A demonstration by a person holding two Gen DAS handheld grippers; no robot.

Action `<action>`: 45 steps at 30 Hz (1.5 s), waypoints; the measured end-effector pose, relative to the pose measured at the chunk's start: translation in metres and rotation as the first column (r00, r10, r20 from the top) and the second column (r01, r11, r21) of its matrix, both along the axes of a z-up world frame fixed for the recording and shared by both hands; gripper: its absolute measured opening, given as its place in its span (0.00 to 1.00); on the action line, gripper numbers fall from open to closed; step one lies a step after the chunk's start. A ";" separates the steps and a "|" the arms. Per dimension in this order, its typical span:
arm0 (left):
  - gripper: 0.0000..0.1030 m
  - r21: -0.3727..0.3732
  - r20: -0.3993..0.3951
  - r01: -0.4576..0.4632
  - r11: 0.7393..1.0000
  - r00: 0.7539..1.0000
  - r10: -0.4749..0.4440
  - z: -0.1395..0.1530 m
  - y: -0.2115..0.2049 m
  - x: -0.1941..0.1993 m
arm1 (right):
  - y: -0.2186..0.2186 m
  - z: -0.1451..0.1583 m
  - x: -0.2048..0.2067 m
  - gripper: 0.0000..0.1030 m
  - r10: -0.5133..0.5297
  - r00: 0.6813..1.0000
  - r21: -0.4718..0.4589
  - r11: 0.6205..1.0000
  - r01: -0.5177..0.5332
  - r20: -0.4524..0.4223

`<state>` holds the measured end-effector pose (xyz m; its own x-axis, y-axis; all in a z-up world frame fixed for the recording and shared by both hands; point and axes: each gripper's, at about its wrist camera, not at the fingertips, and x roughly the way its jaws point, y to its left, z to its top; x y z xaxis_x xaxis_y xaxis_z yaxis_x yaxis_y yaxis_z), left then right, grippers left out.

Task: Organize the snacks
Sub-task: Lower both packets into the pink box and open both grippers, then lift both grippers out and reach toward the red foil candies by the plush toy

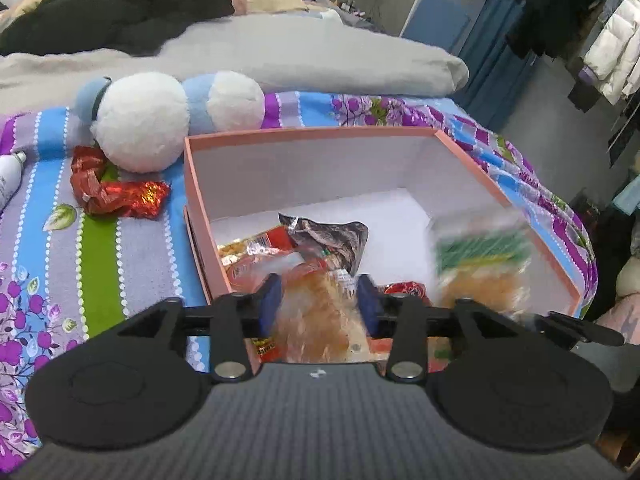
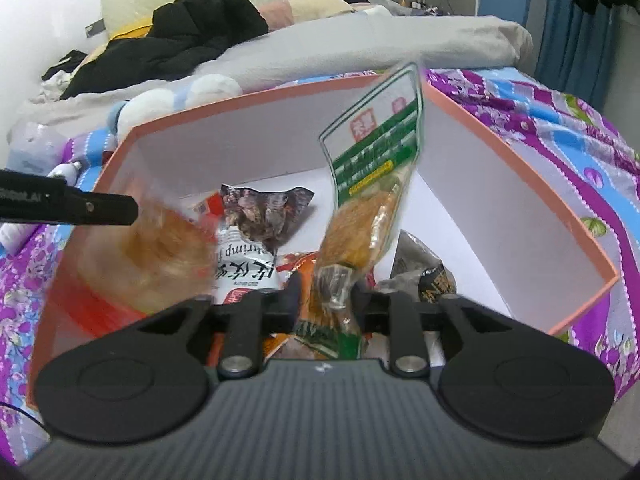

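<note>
At the far left of the left wrist view, a white spray bottle (image 1: 9,176) and a crumpled red foil wrapper (image 1: 116,192) are seen lying on the striped, flowered bedspread (image 1: 132,256), with a white and pale-blue plush toy (image 1: 160,120) behind them. To the right of these stands the open salmon-pink cardboard box with a white inside (image 1: 308,168), which holds a loose heap of snack packets against its near wall. At the lower centre, the left tongs (image 1: 320,300) are parted, and a blurred clear bag of golden-orange snacks (image 1: 316,312) is seen between the blue pads (image 1: 270,300); whether the pads press on it cannot be told. At the right of the box, a blurred packet with a green label (image 1: 480,264) appears.

In the right wrist view, the same packet, a clear packet with a green-and-white label over orange-brown pieces (image 2: 372,184), stands upright at the centre over the box, its lower end between the parted right tongs (image 2: 326,296); contact cannot be told there either.
</note>
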<state>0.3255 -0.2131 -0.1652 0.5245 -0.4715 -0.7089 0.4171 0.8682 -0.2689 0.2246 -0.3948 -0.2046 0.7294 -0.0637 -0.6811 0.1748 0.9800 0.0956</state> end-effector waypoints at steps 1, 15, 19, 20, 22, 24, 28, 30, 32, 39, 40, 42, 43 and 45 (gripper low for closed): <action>0.54 0.001 0.013 0.000 1.000 1.000 0.000 0.004 0.002 -0.003 | -0.002 0.001 -0.001 0.61 -0.005 1.000 -0.001 1.000 0.005 0.007; 0.55 -0.051 0.100 -0.043 0.998 0.994 0.048 0.065 0.059 -0.079 | 0.029 0.049 -0.056 0.62 0.028 0.993 -0.008 1.000 -0.027 0.111; 0.55 -0.060 0.124 -0.059 0.996 0.990 0.066 0.080 0.079 -0.106 | 0.043 0.062 -0.078 0.62 0.042 0.989 0.008 0.999 -0.044 0.144; 0.55 -0.064 0.128 -0.063 0.996 0.989 0.071 0.083 0.084 -0.112 | 0.047 0.065 -0.083 0.62 0.045 0.987 0.009 0.999 -0.047 0.151; 0.55 -0.071 0.134 -0.074 0.995 0.987 0.083 0.088 0.095 -0.125 | 0.055 0.071 -0.095 0.62 0.056 0.984 0.010 0.998 -0.058 0.167; 0.55 -0.079 0.139 -0.083 0.993 0.986 0.093 0.093 0.104 -0.137 | 0.063 0.075 -0.104 0.62 0.063 0.982 0.015 0.998 -0.067 0.177; 0.55 -0.074 0.141 -0.095 0.993 0.985 0.105 0.101 0.121 -0.162 | 0.077 0.083 -0.122 0.62 0.081 0.979 0.026 0.996 -0.087 0.188; 0.55 -0.073 0.144 -0.093 0.993 0.984 0.102 0.104 0.130 -0.175 | 0.084 0.085 -0.131 0.62 0.099 0.975 0.038 0.993 -0.109 0.197; 0.55 -0.066 0.149 -0.100 0.993 0.983 0.109 0.106 0.136 -0.186 | 0.091 0.087 -0.139 0.62 0.112 0.972 0.041 0.992 -0.123 0.208; 0.55 -0.054 0.165 -0.147 0.988 0.974 0.155 0.103 0.168 -0.224 | 0.107 0.090 -0.165 0.62 0.118 0.967 0.062 0.989 -0.135 0.226; 0.55 -0.048 0.170 -0.159 0.986 0.972 0.165 0.101 0.173 -0.229 | 0.110 0.089 -0.169 0.62 0.124 0.966 0.062 0.988 -0.141 0.227; 0.55 -0.038 0.163 -0.184 0.982 0.969 0.187 0.096 0.183 -0.238 | 0.117 0.085 -0.176 0.62 0.135 0.966 0.052 0.987 -0.150 0.219; 0.55 -0.042 0.155 -0.191 0.981 0.969 0.195 0.093 0.189 -0.242 | 0.120 0.083 -0.180 0.62 0.140 0.967 0.052 0.987 -0.154 0.215; 0.55 -0.040 0.128 -0.204 0.978 0.970 0.208 0.085 0.197 -0.249 | 0.126 0.080 -0.187 0.62 0.151 0.966 0.066 0.984 -0.168 0.209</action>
<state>0.0763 -0.0161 -0.0800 0.6995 -0.3609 -0.6168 0.2628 0.9326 -0.2476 0.0379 -0.2687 -0.1249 0.8486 0.1151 -0.5163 -0.0148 0.9808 0.1943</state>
